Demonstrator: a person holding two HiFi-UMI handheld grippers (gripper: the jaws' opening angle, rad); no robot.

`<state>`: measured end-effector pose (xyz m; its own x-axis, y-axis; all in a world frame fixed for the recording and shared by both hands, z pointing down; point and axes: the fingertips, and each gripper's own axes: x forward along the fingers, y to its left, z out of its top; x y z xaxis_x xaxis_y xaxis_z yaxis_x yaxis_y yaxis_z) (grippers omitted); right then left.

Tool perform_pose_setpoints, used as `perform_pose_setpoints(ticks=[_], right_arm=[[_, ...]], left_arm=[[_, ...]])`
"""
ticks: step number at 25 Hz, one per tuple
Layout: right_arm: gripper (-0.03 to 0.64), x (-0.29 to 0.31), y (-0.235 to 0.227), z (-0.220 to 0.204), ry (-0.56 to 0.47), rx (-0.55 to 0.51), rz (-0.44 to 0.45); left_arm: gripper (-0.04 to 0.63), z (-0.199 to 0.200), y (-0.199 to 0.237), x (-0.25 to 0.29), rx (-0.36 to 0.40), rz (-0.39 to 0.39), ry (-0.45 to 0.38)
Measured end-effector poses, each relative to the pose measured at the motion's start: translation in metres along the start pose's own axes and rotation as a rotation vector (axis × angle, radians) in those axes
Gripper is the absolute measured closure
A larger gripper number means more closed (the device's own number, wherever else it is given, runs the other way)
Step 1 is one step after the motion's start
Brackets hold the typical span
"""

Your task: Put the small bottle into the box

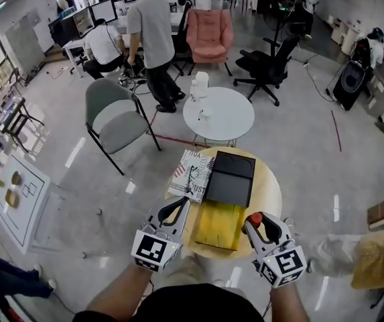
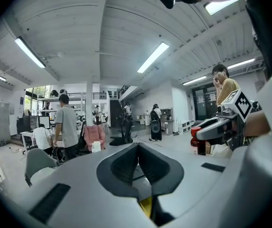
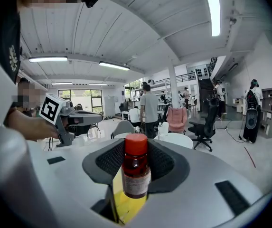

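A small brown bottle (image 3: 136, 172) with a red cap (image 1: 254, 218) stands upright between the jaws of my right gripper (image 1: 254, 224), which is shut on it. In the head view it hangs over the near right rim of a round wooden table (image 1: 269, 192). On that table lies the box, with its yellow inside (image 1: 220, 224) open towards me and its black lid (image 1: 230, 178) just beyond. My left gripper (image 1: 180, 205) is over the box's near left corner. Its jaws are shut with nothing between them (image 2: 138, 148). It is seen from the side, as the left gripper (image 3: 86, 118), in the right gripper view.
A printed paper (image 1: 192, 173) lies on the wooden table left of the black lid. Beyond stand a white round table (image 1: 226, 123), a grey chair (image 1: 114, 119), a pink armchair (image 1: 210, 32) and a black office chair (image 1: 269, 62). People (image 1: 150, 32) are at the desks far back.
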<state>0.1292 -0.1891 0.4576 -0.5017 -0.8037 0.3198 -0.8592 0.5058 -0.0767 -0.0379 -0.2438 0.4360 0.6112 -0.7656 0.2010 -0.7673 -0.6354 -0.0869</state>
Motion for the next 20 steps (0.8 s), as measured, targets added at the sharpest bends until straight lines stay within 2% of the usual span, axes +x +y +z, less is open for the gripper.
perform_pose_setpoints(ticks=[13,20], right_arm=[[0.463,0.071,0.006,-0.044,0.109,0.023,0.021],[0.465,0.099,0.004,-0.069,0.158,0.050,0.012]], left_arm=[[0.578,-0.039,0.059,0.009,-0.021,0.037,0.067],[0.578,-0.033,0.077,0.014,-0.016,0.035,-0.004]])
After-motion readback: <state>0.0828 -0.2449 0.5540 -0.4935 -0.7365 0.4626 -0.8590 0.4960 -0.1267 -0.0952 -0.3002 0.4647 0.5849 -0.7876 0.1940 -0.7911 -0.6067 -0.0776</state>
